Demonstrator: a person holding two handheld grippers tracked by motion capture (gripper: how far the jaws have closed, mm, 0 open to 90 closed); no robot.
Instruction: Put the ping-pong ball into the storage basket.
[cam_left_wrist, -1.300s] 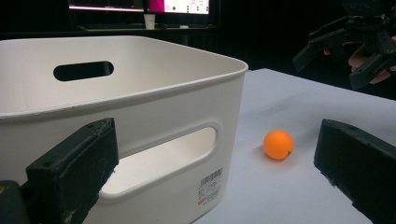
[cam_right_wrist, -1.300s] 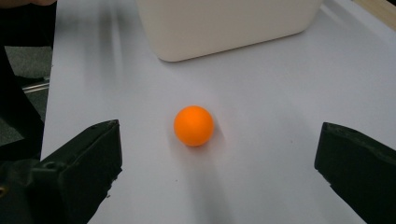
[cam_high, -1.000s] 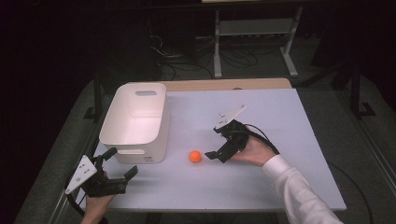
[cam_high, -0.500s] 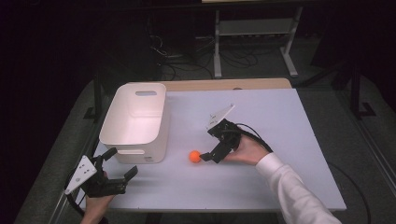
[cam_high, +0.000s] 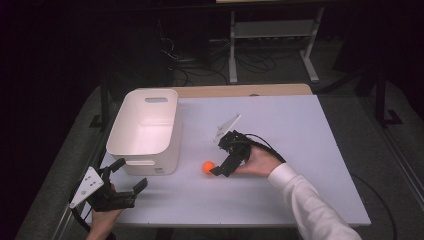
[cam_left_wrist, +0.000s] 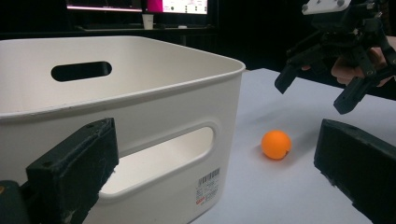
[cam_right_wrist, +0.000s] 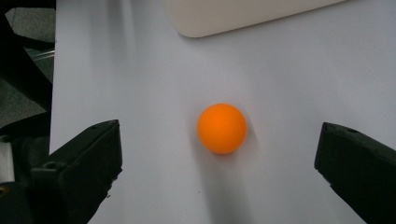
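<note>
the orange ball (cam_high: 208, 167) sits on the bench just beside the white bin (cam_high: 145, 131), between the wide-open jaws of the right gripper (cam_high: 218, 166). it looks light, smooth and quick to roll, so pinch it across the middle. the left gripper (cam_high: 129, 176) waits, jaws wide.

High view above the near edge, looking forward and down across the whole table (cam_high: 300, 130), left gripper view low, level, close to the white bin (cam_left_wrist: 140, 93), right gripper view downward, all sharing the orange ball (cam_right_wrist: 221, 128)
</note>
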